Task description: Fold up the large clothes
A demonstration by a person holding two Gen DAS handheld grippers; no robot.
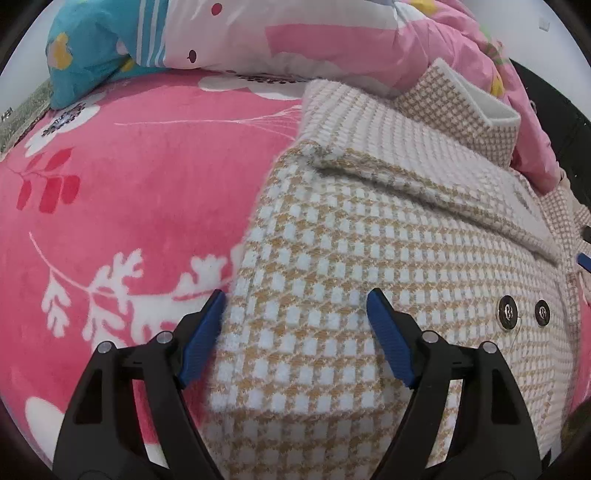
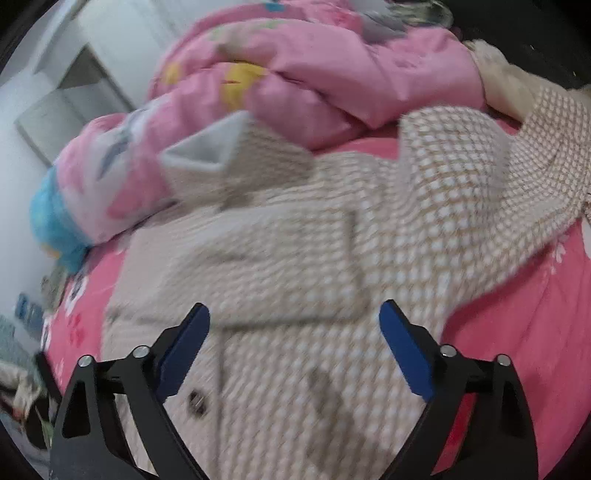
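Note:
A beige-and-white checked coat (image 1: 369,251) lies on a pink floral blanket (image 1: 129,192). Its left sleeve is folded over the body, with a white-lined cuff (image 1: 476,99) at the far end. Two dark buttons (image 1: 508,312) show at the right. My left gripper (image 1: 295,304) is open and empty, low over the coat's left edge. In the right wrist view the coat (image 2: 314,258) is blurred; its other sleeve (image 2: 517,177) spreads to the right. My right gripper (image 2: 294,314) is open and empty above the coat's front.
A bunched pink patterned quilt (image 1: 332,33) lies behind the coat, and it also shows in the right wrist view (image 2: 314,74). A blue pillow (image 1: 85,48) sits at the far left. White furniture (image 2: 66,96) stands beyond the bed.

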